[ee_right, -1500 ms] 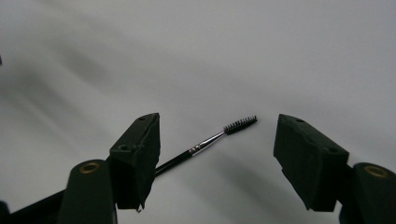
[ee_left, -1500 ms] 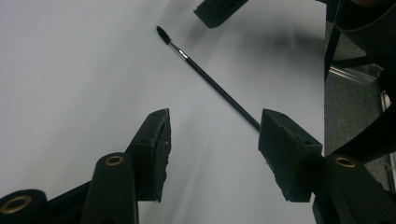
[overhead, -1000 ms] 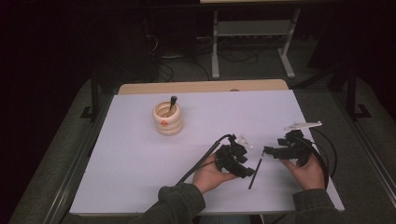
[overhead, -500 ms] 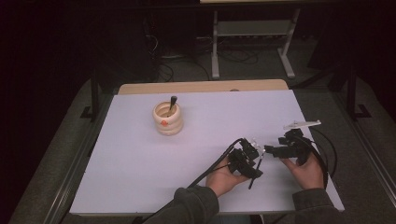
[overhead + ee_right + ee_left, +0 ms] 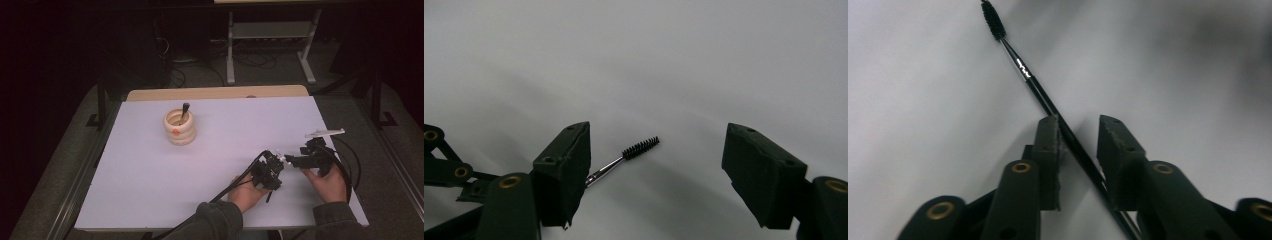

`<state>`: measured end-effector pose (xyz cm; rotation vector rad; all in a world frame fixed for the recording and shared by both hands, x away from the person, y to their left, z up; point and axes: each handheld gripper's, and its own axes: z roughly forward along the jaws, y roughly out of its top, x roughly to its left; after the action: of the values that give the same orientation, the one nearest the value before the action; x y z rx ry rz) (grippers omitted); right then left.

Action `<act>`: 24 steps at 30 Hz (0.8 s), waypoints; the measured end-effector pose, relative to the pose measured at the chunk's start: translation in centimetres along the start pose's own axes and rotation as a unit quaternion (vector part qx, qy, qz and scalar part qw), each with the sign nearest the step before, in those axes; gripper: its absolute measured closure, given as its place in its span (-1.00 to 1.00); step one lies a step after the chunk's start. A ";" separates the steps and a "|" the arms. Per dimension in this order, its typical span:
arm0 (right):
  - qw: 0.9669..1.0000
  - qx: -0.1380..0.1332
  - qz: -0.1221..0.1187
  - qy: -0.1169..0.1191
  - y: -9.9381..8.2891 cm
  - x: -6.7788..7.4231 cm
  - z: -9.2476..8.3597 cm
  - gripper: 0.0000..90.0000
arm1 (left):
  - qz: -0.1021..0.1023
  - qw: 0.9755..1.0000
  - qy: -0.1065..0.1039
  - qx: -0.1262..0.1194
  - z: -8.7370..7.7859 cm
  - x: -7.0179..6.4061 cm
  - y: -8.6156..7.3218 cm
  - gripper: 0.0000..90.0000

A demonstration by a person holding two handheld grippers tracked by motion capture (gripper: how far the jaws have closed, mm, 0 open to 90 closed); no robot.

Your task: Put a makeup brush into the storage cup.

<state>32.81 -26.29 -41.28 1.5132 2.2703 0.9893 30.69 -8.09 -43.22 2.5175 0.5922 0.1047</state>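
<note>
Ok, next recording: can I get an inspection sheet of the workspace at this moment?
Surface: white tabletop, clean.
Job's things: spoolie brush lying flat; wooden ring holder upright with a dark-handled tool in it.
Clutter: nothing seen.
Grippers: left gripper has just been closing, brush between its jaws, not yet pinched; right gripper open, holding nothing.
Cables: black cable trails from the left gripper; another loops by the right hand.
Surroundings: dark floor, metal stand behind the table.
</note>
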 end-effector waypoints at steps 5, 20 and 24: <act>1.000 0.002 -0.001 -0.003 0.0 0.1 0.1 -0.41 | 0.061 0.997 0.039 0.038 0.2 -1.1 1.1 0.69; 1.000 -0.001 0.002 -0.007 -0.1 0.0 0.1 -0.40 | 0.063 0.996 0.033 0.049 0.0 0.7 1.4 0.91; 1.000 -0.001 0.005 -0.005 -0.2 -0.1 0.0 -0.40 | 0.058 0.997 0.026 0.040 -0.3 0.9 1.4 0.91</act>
<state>32.72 -26.38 -41.40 1.5255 2.2559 0.9840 31.96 -8.68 -42.27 2.6340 0.4787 0.1944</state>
